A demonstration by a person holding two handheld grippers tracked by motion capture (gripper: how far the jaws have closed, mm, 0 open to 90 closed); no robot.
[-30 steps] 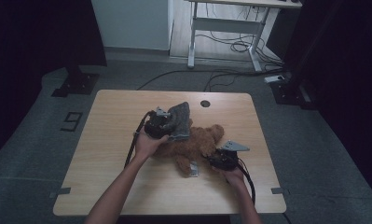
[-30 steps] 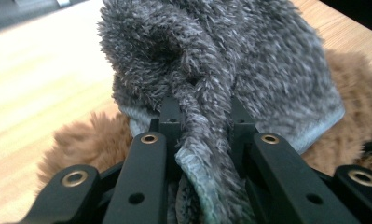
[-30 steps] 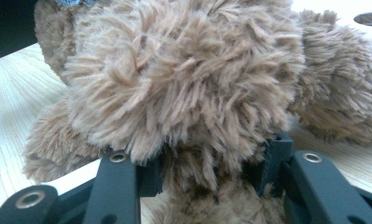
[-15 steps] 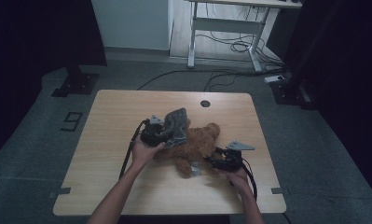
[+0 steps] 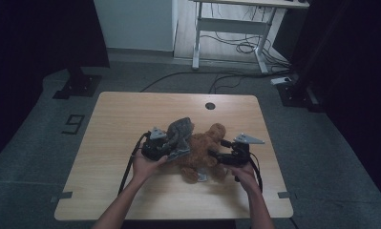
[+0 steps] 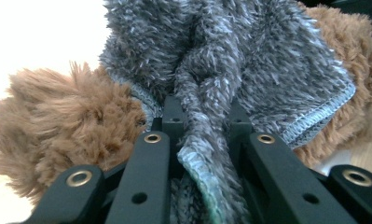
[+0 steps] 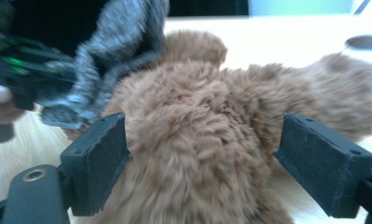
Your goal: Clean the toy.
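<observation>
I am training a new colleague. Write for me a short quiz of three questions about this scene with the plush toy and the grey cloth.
1. True or false: the left gripper is shut on the grey fleece cloth.
2. What stands between the jaws of the right gripper? A) the brown plush toy B) a metal cup C) a cable
3. In the high view, on which side of the toy does the cloth lie?

Key
1. True: a fold of cloth is pinched between the jaws.
2. A. The jaws have just been opening and stand wide around the toy's fur.
3. On its left, draped from the left gripper.
</observation>
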